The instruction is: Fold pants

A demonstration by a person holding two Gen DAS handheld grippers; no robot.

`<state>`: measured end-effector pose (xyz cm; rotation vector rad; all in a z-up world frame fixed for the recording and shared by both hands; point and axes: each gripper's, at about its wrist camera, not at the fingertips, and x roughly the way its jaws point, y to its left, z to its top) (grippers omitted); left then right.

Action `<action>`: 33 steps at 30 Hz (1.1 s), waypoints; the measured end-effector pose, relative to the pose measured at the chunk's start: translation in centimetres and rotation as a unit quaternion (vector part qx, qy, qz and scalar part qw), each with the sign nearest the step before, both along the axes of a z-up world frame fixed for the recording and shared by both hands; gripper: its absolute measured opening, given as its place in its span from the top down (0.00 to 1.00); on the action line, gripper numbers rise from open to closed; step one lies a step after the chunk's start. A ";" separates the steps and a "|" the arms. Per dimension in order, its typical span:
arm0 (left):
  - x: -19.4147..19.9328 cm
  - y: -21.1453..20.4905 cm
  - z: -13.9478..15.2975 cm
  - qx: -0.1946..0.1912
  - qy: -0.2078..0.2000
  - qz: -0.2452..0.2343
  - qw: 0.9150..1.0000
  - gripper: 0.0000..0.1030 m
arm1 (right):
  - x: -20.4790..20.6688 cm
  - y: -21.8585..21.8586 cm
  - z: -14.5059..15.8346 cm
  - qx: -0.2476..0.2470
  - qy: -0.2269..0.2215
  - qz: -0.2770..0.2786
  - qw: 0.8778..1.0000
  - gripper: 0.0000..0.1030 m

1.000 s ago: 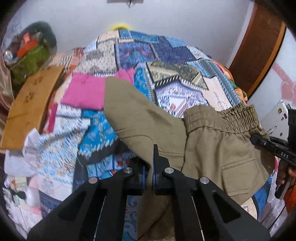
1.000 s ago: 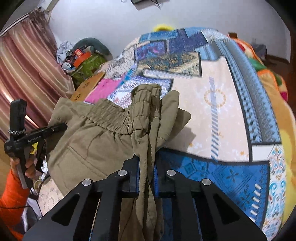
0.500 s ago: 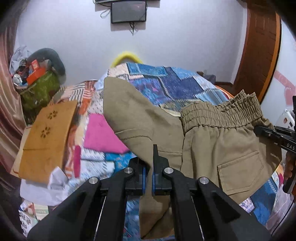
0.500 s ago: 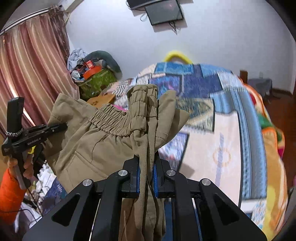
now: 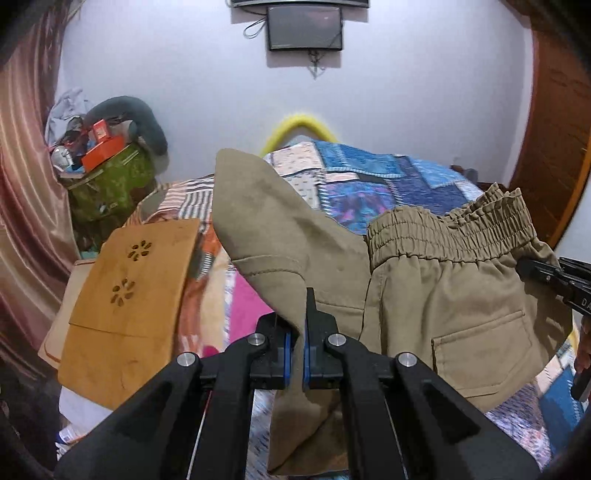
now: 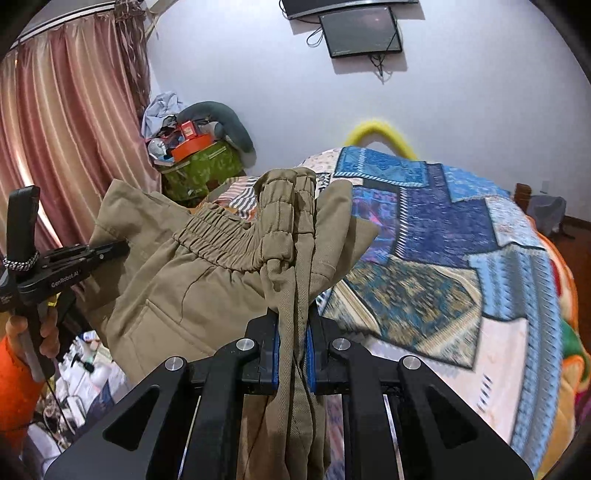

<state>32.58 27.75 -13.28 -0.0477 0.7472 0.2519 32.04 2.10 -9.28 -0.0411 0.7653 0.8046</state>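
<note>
Now, view by view.

Left wrist, grip: our left gripper (image 5: 295, 356) is clenched on a single fold of the pants (image 5: 443, 295), blue pads pressed to khaki cloth.
Left wrist, pants: lifted off the bed (image 5: 388, 184), with a flap standing above the jaws and the rest drooping below them.
Left wrist, waistband: the waistband (image 5: 454, 229) runs toward the right, where the right gripper (image 5: 554, 277) meets it at the far edge.
Left wrist, surroundings: a board (image 5: 122, 295) lies beside the bed on the left; a screen (image 5: 304, 27) hangs on the wall.

Right wrist, grip: our right gripper (image 6: 291, 354) is clamped on a thick bunch of cloth with the drawstring, just under the gathered waistband (image 6: 221, 240).
Right wrist, pants: the pants (image 6: 177, 295) hang between both tools, above the bed (image 6: 461, 258), not touching it where we can see.
Right wrist, other tool: the left gripper (image 6: 110, 251) bites the far side; a hand (image 6: 33, 332) holds its handle.

Handling, our judgement: light, soft, floppy cloth; it sags wherever unsupported and will not hold a crease unaided.
Hold points, our judgement: the waistband ends are best, since elastic gives bulk and bite; the bunched right grip may slip layers, so we would lay the cloth flat before regripping.
</note>
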 end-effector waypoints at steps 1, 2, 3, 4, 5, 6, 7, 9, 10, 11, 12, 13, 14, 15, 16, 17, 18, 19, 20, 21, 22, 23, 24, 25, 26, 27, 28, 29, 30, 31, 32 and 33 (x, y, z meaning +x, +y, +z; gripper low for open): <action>0.9 1.0 -0.6 0.002 0.002 0.008 1.000 0.96 | 0.6 0.8 -0.5 0.000 0.002 0.001 1.000 0.91; 1.5 1.6 -1.0 0.004 0.004 0.013 1.000 0.96 | 1.1 1.7 -0.8 0.000 0.004 0.002 1.000 0.91; 2.1 2.2 -1.5 0.005 0.006 0.018 1.000 0.96 | 1.8 2.8 -1.5 -0.003 0.007 0.003 1.000 0.91; 2.8 2.9 -2.1 0.007 0.009 0.023 1.000 0.96 | 2.3 3.5 -1.7 -0.004 0.009 0.004 1.000 0.91; 3.4 3.6 -2.9 0.008 0.013 0.028 0.999 0.96 | 2.9 4.5 -2.4 -0.006 0.012 0.005 1.000 0.91; 4.0 4.2 -3.6 0.007 0.017 0.032 0.999 0.96 | 3.4 5.1 -2.6 -0.008 0.013 0.005 1.000 0.91; 4.9 5.0 -4.5 0.004 0.024 0.037 0.999 0.96 | 3.9 5.9 -3.2 -0.010 0.016 0.005 1.000 0.91; 6.1 5.9 -6.0 0.002 0.037 0.044 0.998 0.96 | 4.8 7.1 -4.6 -0.017 0.022 0.005 1.000 0.91; 6.8 6.3 -7.0 0.003 0.046 0.047 0.998 0.96 | 5.1 7.5 -5.2 -0.021 0.024 0.006 0.999 0.91; 7.5 6.7 -8.0 0.005 0.056 0.045 0.997 0.96 | 5.3 7.8 -5.8 -0.027 0.026 0.006 0.999 0.91; 7.9 7.0 -8.8 0.011 0.063 0.041 0.997 0.95 | 5.6 8.2 -6.6 -0.032 0.029 0.006 0.999 0.91; 8.3 7.2 -9.8 0.019 0.070 0.038 0.997 0.95 | 5.8 8.6 -7.3 -0.037 0.034 0.005 0.999 0.91; 8.8 7.4 -11.0 0.022 0.081 0.038 0.996 0.94 | 6.0 8.9 -8.0 -0.040 0.039 0.004 0.998 0.91; 9.1 7.5 -11.8 0.021 0.090 0.039 0.995 0.94 | 6.2 9.1 -8.7 -0.044 0.043 0.003 0.998 0.91; 9.5 7.8 -13.1 0.018 0.106 0.042 0.993 0.93 | 6.2 9.3 -9.4 -0.049 0.046 0.001 0.998 0.91; 9.6 8.0 -14.0 0.017 0.116 0.045 0.992 0.92 | 6.3 9.4 -10.0 -0.055 0.049 0.000 0.997 0.91; 9.7 8.1 -14.8 0.015 0.125 0.046 0.991 0.89 | 6.2 9.5 -10.6 -0.064 0.053 0.000 0.997 0.91; 9.8 8.4 -15.6 0.012 0.133 0.051 0.990 0.87 | 6.3 9.5 -11.0 -0.071 0.054 0.001 0.996 0.91; 9.8 8.7 -16.3 0.009 0.141 0.060 0.988 0.86 | 6.4 9.6 -11.4 -0.081 0.054 0.001 0.995 0.90; 9.7 8.9 -16.6 0.004 0.143 0.066 0.987 0.83 | 6.3 9.6 -11.7 -0.090 0.052 0.001 0.995 0.90; 9.7 9.2 -16.9 -0.004 0.145 0.071 0.987 0.79 | 6.2 9.5 -11.8 -0.096 0.050 0.000 0.994 0.88; 9.6 9.5 -17.1 -0.009 0.149 0.075 0.986 0.76 | 6.1 9.3 -11.7 -0.098 0.048 -0.002 0.994 0.85; 9.5 9.6 -17.1 -0.008 0.151 0.077 0.985 0.69 | 6.0 8.9 -11.5 -0.100 0.046 -0.005 0.994 0.83; 9.3 9.7 -17.1 -0.002 0.156 0.083 0.984 0.61 | 5.9 8.8 -11.3 -0.102 0.045 -0.005 0.994 0.80; 9.1 9.8 -17.2 0.007 0.160 0.090 0.983 0.58 | 5.7 8.7 -11.2 -0.108 0.041 -0.005 0.993 0.80; 8.9 9.9 -17.1 0.012 0.163 0.094 0.982 0.55 | 5.6 8.6 -11.0 -0.117 0.036 -0.006 0.992 0.79; 8.5 10.0 -17.0 0.012 0.167 0.095 0.981 0.54 | 5.5 8.5 -10.8 -0.123 0.034 -0.006 0.992 0.78; 8.1 10.0 -16.8 0.008 0.170 0.095 0.981 0.54 | 5.4 8.4 -10.8 -0.125 0.035 -0.006 0.992 0.75; 7.9 10.1 -16.7 0.004 0.173 0.096 0.980 0.54 | 5.3 8.2 -10.6 -0.128 0.038 -0.008 0.991 0.72; 7.4 10.0 -16.5 -0.001 0.178 0.095 0.979 0.54 | 5.2 8.0 -10.4 -0.132 0.041 -0.012 0.990 0.63; 6.9 9.7 -16.0 -0.003 0.177 0.093 0.980 0.54 | 5.2 7.8 -10.2 -0.134 0.043 -0.017 0.990 0.55; 6.4 9.3 -15.4 -0.001 0.174 0.089 0.981 0.54 | 4.9 7.5 -9.8 -0.133 0.043 -0.020 0.990 0.53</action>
